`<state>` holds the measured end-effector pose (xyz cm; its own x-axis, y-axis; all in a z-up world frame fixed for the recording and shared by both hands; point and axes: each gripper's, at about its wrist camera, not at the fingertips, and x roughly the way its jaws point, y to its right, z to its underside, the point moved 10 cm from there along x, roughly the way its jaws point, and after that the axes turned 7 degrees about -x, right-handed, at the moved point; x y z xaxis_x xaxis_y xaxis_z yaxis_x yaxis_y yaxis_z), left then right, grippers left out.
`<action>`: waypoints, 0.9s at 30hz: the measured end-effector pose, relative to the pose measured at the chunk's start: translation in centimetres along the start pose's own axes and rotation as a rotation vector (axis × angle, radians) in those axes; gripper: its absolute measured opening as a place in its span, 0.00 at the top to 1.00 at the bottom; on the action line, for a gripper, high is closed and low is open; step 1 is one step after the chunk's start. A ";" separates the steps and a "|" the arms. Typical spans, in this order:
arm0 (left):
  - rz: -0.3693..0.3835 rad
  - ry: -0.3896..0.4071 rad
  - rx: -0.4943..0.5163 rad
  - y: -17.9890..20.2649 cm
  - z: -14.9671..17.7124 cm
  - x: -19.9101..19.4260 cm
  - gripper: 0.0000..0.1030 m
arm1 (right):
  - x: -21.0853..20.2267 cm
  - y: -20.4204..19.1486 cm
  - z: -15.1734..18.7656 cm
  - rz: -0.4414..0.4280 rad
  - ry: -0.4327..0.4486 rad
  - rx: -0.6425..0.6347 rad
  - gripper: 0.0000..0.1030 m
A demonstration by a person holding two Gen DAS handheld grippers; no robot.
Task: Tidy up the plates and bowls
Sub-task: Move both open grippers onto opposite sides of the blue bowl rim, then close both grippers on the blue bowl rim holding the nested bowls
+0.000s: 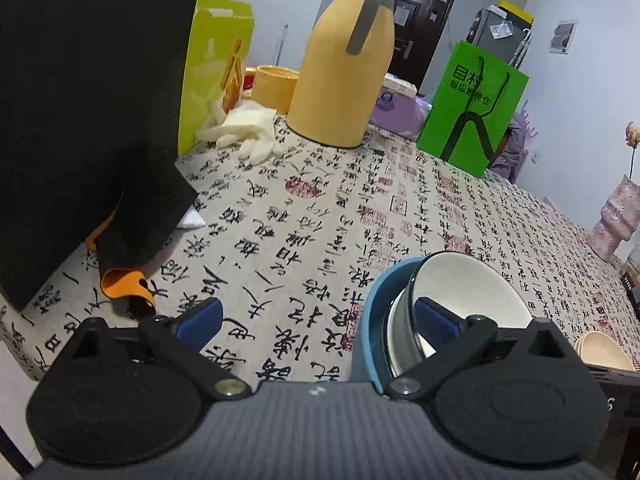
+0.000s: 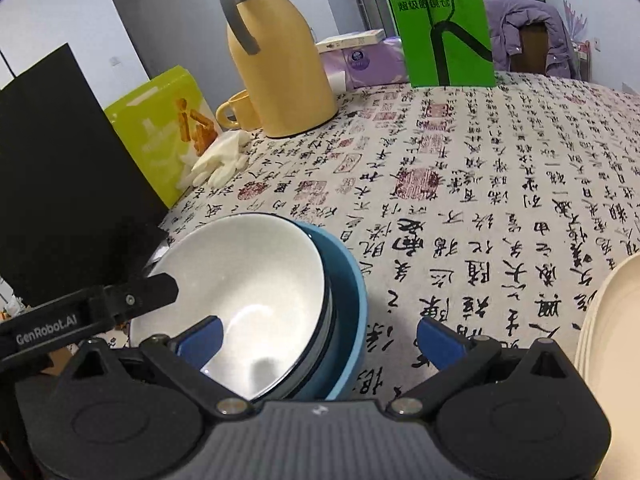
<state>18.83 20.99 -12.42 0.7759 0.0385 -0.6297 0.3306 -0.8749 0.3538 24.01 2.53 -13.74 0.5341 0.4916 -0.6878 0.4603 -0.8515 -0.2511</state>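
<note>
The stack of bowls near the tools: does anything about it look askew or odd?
Yes. The white bowl sits tilted inside the blue bowl, not nested level; its rim leans to one side. No spill or crack is visible.

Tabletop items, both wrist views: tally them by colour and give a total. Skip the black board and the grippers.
Yellow: 2, the flask and the mug
Green: 2, the paper bag and the snack box
White: 2, the bowl and the gloves
Blue: 1, the dish under the bowl
Cream: 1, the plate stack
Purple: 1, the tissue pack
Total: 9
</note>
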 end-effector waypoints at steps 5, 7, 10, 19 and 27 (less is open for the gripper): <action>0.009 -0.028 -0.015 -0.2 0.4 0.6 0.00 | 0.5 0.2 0.4 -0.002 -0.023 0.019 0.00; 0.012 -0.038 -0.011 0.0 0.6 0.9 0.00 | 0.5 0.5 0.5 -0.002 -0.029 0.029 0.00; 0.002 -0.059 -0.011 0.1 0.8 1.6 0.01 | 0.6 0.8 0.8 -0.022 -0.036 0.048 0.07; 0.011 -0.083 0.007 1.1 1.4 2.5 0.11 | 1.0 1.4 0.9 -0.069 -0.028 0.111 0.35; 0.064 -0.118 0.016 2.3 2.0 3.2 0.28 | 1.2 0.9 0.9 -0.130 -0.018 0.116 0.47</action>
<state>21.04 18.12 -14.96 0.7259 -0.0738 -0.6839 0.2731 -0.8816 0.3850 24.46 2.14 -15.36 0.4622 0.5964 -0.6563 0.4394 -0.7969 -0.4147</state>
